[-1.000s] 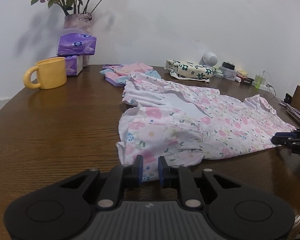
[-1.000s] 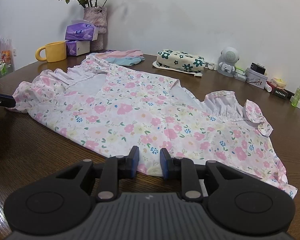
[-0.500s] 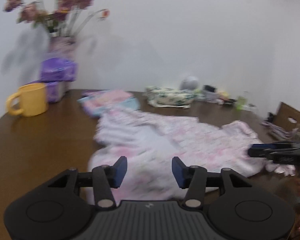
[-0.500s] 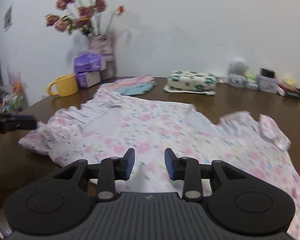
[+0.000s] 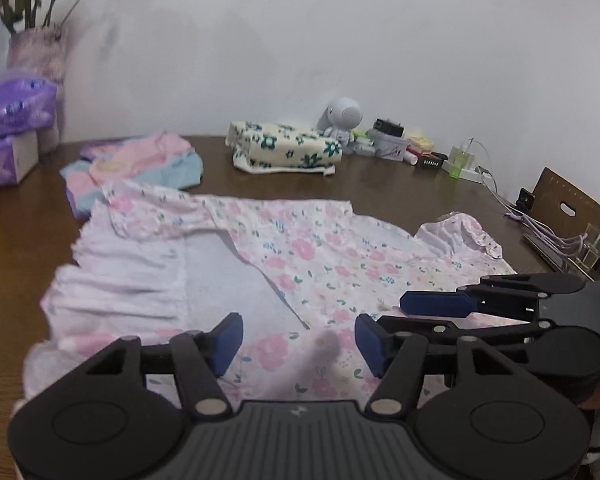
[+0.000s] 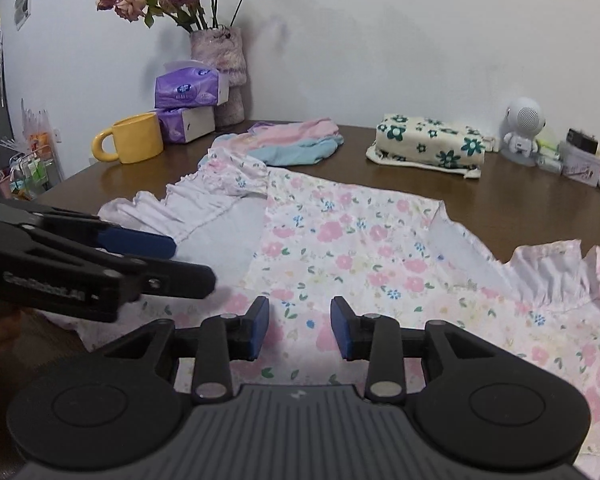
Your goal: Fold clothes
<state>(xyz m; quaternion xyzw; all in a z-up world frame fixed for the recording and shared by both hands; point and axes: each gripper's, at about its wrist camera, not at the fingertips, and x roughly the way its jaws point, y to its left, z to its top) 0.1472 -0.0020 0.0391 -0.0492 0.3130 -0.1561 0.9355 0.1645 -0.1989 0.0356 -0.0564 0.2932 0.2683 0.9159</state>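
Note:
A white dress with pink flowers lies spread on the brown wooden table, its near edge folded over towards the middle. My left gripper hovers open above the near part of the dress, holding nothing. My right gripper is open too, above the cloth. In the left wrist view the right gripper reaches in from the right; in the right wrist view the left gripper comes in from the left. The two tools stand close together.
Behind the dress lie a folded pink and blue garment, a floral pouch, a white robot-shaped speaker and small clutter. A yellow mug, purple tissue packs and a vase of flowers stand at the back left.
Both grippers have let go of the dress hem, opened and risen over the dress. They have come close together, and the near edge now lies folded over the dress.

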